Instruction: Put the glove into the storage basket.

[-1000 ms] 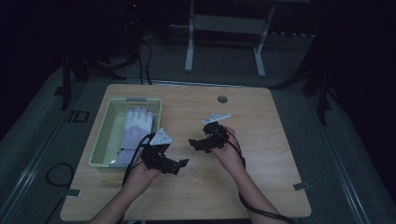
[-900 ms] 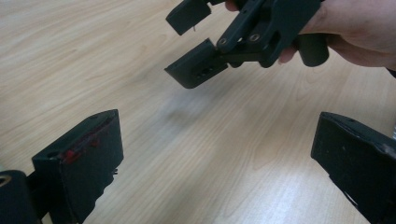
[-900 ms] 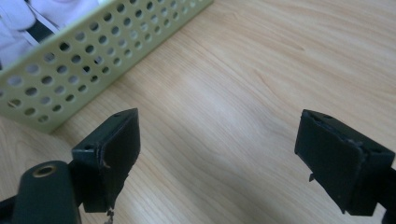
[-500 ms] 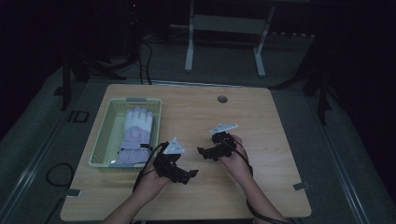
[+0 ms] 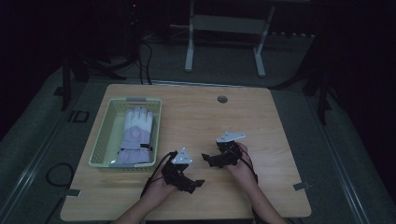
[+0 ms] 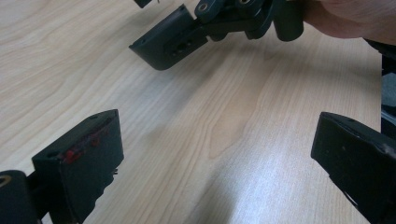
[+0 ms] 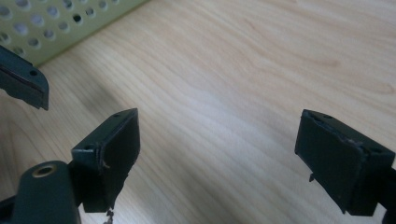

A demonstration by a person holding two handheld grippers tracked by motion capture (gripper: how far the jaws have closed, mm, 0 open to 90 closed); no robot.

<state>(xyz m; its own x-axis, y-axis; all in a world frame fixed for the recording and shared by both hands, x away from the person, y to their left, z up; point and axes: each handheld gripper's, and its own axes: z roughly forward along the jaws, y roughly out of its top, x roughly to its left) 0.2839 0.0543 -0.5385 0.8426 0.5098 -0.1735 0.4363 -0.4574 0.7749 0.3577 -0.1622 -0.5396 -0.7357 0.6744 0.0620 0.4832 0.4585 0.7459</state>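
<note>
Both forearms come in from the near edge of the wooden table (image 5: 275, 121), and each hand holds its tool low over the bare wood in the near middle. The left gripper (image 5: 198, 184) sits nearer the person, angled toward the right, its jaws spread apart and empty; the left gripper view shows the two black jaws (image 6: 212, 163) well apart with nothing but wood grain between them. The right gripper (image 5: 208, 159) lies a little farther and to the right, pointing left toward the basket (image 5: 102, 135), with the hand wrapped around its rear. Its jaws are also spread and hold nothing, as the right gripper view shows (image 7: 217, 154). The two tools are near each other, their tips just apart. The glove (image 5: 135, 135), pale grey with a lilac cuff, lies flat in the green basket at the left of the table, fingers pointing to the far side, well clear of both tools. From above the jaws are too small and dark to judge; the two gripper views settle that they are open. The left gripper view also catches one jaw of the right tool and part of the right hand (image 6: 355, 18) at its top, while the right gripper view picks up the perforated green wall of the basket (image 7: 70, 23) at its upper left and a jaw tip of the left tool at its left edge. A small round grommet (image 5: 222, 99) sits in the far part of the tabletop.
</note>
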